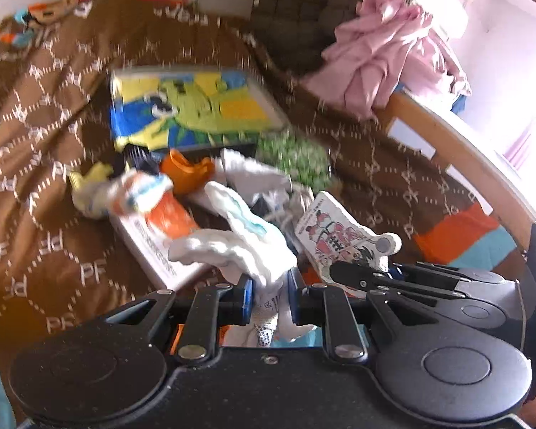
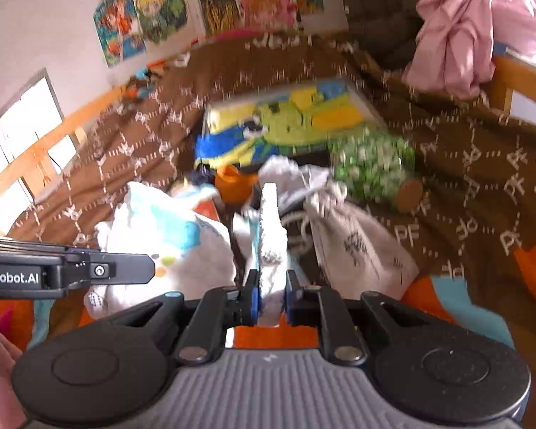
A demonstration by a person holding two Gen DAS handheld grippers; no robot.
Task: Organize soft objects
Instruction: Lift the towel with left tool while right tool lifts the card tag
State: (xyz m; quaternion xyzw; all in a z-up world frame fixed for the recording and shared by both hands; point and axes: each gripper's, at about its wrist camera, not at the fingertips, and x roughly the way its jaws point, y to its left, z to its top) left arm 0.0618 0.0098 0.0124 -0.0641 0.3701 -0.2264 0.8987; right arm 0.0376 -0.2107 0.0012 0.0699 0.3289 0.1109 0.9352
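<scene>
On the bed, over a brown patterned blanket point(image 1: 53, 114), both grippers hold soft white cloth above a heap of mixed things. The left gripper point(image 1: 269, 298) has its jaws closed on a white garment point(image 1: 239, 246) that trails forward onto the pile; the right gripper point(image 2: 271, 295) has its jaws closed on a narrow white textured cloth point(image 2: 272, 228), which stands up edgewise from the grip. Whether these are two ends of one piece I cannot tell (the views are blurred).

To do this step well, I judge both hands should lift evenly and draw the cloth free before carrying it off, since it lies against an orange piece point(image 1: 185, 173), a drawstring bag point(image 2: 361, 246) and a small comic book point(image 1: 334, 232) that could drag along.

For room, the open blanket to the left in the left wrist view offers the clearest place to sort. The wooden bed rail point(image 1: 457, 143) closes off the right side, with a pink garment point(image 1: 389, 53) bunched over it, and a green patterned roll point(image 2: 371, 161) and a bright picture book point(image 1: 196, 107) crowd the far side.
</scene>
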